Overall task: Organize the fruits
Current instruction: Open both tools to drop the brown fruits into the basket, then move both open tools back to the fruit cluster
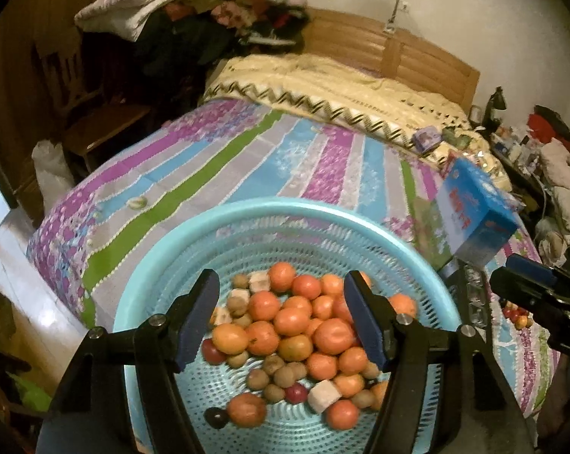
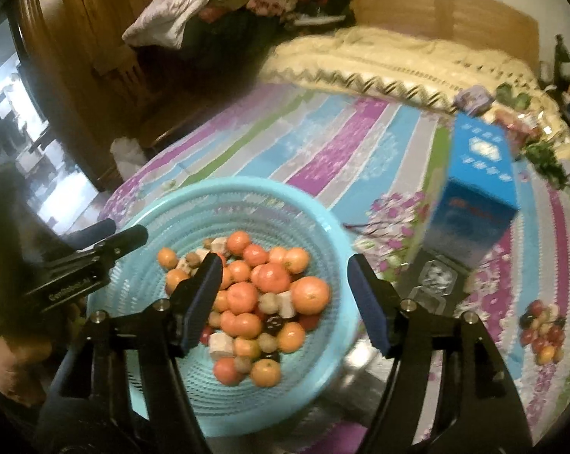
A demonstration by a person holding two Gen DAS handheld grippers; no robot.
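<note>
A light blue perforated basket [image 1: 285, 208] [image 2: 323, 227] sits on the striped bedspread and holds a heap of orange tangerines [image 1: 292, 321] [image 2: 271, 278], small brown round fruits [image 1: 283, 374], dark red fruits and pale cubes [image 1: 323, 395]. My left gripper [image 1: 281, 317] hovers open and empty over the basket. My right gripper [image 2: 285, 295] is open and empty above the basket's right side. The right gripper also shows at the right edge of the left wrist view [image 1: 531, 287]; the left gripper shows at the left of the right wrist view [image 2: 95, 257].
A blue carton [image 1: 474, 212] [image 2: 474, 196] stands right of the basket, with a clear plastic tray [image 2: 432, 283] at its foot. A small pile of red and yellow fruits [image 2: 542, 329] lies on the bedspread at right. A cream blanket [image 1: 323, 83] and a wooden headboard lie beyond.
</note>
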